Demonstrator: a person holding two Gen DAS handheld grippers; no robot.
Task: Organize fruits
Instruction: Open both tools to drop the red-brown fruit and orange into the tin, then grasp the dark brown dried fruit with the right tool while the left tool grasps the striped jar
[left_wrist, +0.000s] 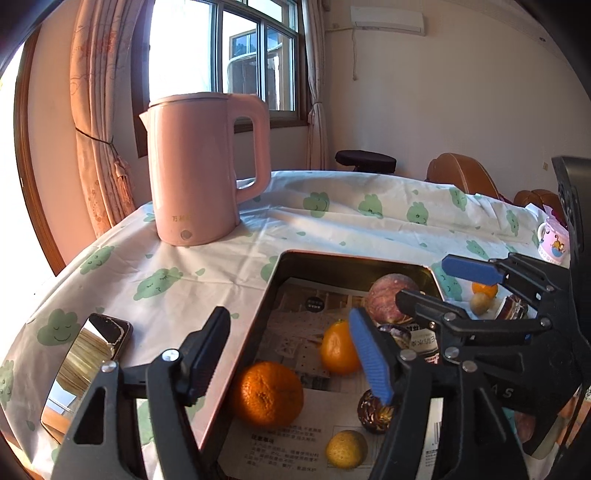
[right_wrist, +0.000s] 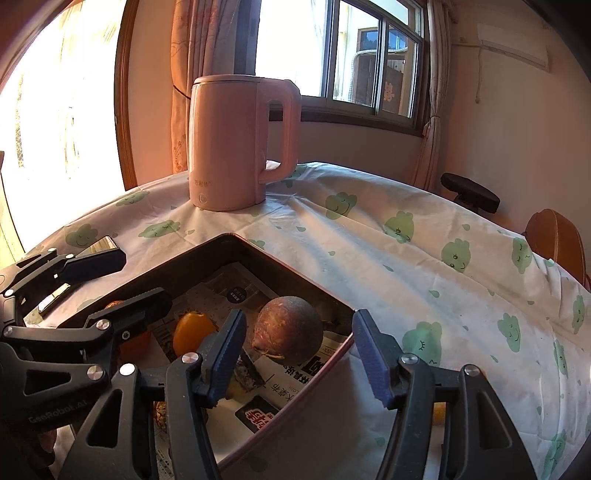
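Jaws on both tools stood parted and gripped nothing. Nearest me, the left gripper (left_wrist: 291, 354) hung over the tray's near corner, its black finger outside the rim and its blue one above the fruit, with a large orange (left_wrist: 266, 393) lying loose between them, untouched. The right gripper (right_wrist: 299, 358) straddled the tray's other edge, one finger over the lining paper, the other out above the tablecloth (right_wrist: 424, 266).

Fruit was already gathered in the tray (left_wrist: 275, 273): beside the big orange sat a small yellowish fruit (left_wrist: 346, 449), a dark wrinkled one (left_wrist: 373, 411), a smaller orange (left_wrist: 338, 347) further in, and a big reddish-brown round fruit (right_wrist: 290, 328) against the far wall. Two more, an orange one (left_wrist: 485, 290) and a pale little one (left_wrist: 479, 302), appeared to lie outside the tray on the bench, so I judged the sorting unfinished.

Risk, as I saw it, lay in crowding: both tools sat close over one shallow tray, and a careless reach could knock the fingers together or nudge a round fruit into rolling. A phone (left_wrist: 94, 354) lay just beside the left tool, easily shoved. Further off, the pink kettle (left_wrist: 207, 166) stood clear by the window.
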